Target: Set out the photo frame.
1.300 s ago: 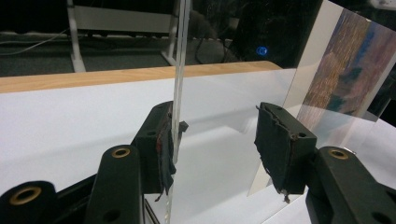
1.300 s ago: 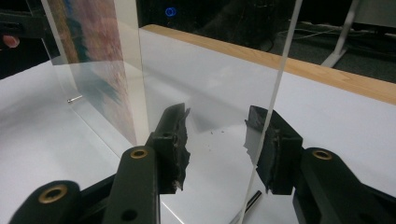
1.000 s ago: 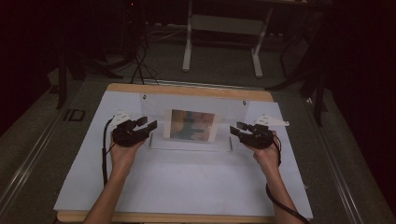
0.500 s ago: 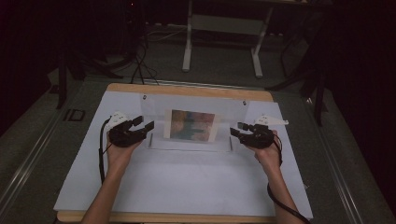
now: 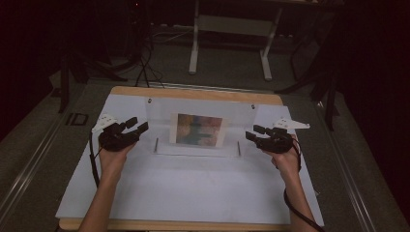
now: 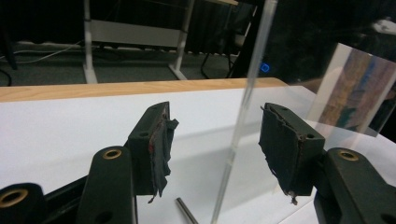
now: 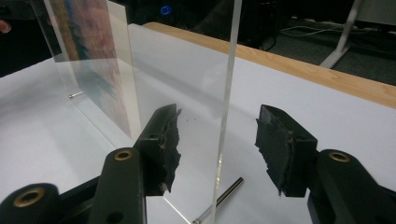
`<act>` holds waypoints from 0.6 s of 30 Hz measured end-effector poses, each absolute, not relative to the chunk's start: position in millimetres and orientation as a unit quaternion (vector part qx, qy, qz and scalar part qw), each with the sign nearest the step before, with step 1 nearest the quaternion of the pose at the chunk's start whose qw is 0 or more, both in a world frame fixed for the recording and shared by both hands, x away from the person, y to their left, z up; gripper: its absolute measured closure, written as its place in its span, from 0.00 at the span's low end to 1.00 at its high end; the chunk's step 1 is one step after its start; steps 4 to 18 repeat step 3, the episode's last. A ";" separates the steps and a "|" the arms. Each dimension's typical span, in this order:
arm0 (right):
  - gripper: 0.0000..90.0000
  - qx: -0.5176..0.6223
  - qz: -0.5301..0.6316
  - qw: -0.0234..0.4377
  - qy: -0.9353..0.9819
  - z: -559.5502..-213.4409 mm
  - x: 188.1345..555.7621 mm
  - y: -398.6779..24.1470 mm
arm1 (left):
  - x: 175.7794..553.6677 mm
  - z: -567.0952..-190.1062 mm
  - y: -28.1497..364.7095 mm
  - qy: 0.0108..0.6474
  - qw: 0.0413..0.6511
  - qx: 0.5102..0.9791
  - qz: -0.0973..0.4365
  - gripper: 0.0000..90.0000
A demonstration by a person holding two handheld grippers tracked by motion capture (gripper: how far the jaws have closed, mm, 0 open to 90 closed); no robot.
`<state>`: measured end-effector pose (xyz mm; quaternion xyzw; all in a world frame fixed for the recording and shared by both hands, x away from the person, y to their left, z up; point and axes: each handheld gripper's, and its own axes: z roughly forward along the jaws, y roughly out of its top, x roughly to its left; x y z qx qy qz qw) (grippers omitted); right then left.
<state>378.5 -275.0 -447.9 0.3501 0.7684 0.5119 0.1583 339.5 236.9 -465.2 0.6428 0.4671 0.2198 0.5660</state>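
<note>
A clear acrylic panel (image 5: 159,123) stands upright at the middle of the white table top (image 5: 193,193), with a coloured picture (image 5: 199,129) at its centre. My left gripper (image 5: 139,125) is open at the panel's left edge. In the left gripper view that panel edge (image 6: 243,112) stands in the gap of my left gripper (image 6: 215,140), touching neither pad. My right gripper (image 5: 252,132) is open at the right edge. In the right gripper view the panel edge (image 7: 226,93) rises between the pads of my right gripper (image 7: 217,140), also untouched. The picture (image 7: 88,51) sits farther along the panel.
Thin metal pins (image 6: 187,211) (image 7: 219,198) lie at the panel's foot on each side. The table has a wooden rim (image 5: 193,94) at the back. Beyond it stand a white desk frame (image 5: 229,43) and floor cables (image 5: 145,72) in a dark room.
My left hand has drawn its gripper leftwards, so its jaw tips now sit at the panel's left edge. The right gripper has barely moved. Both stay open.
</note>
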 end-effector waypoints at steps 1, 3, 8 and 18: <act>0.53 0.349 0.512 0.156 0.769 -447.7 378.6 -275.9 | 339.6 -465.2 238.9 0.470 0.564 0.641 0.221 0.49; 0.53 0.348 0.510 0.154 0.771 -447.4 379.0 -276.7 | 340.1 -465.4 243.9 0.484 0.558 0.637 0.223 0.49; 0.53 0.348 0.510 0.154 0.771 -447.4 379.0 -276.7 | 340.1 -465.4 243.9 0.484 0.558 0.637 0.223 0.49; 0.53 0.348 0.510 0.154 0.771 -447.4 379.0 -276.7 | 340.1 -465.4 243.9 0.484 0.558 0.637 0.223 0.49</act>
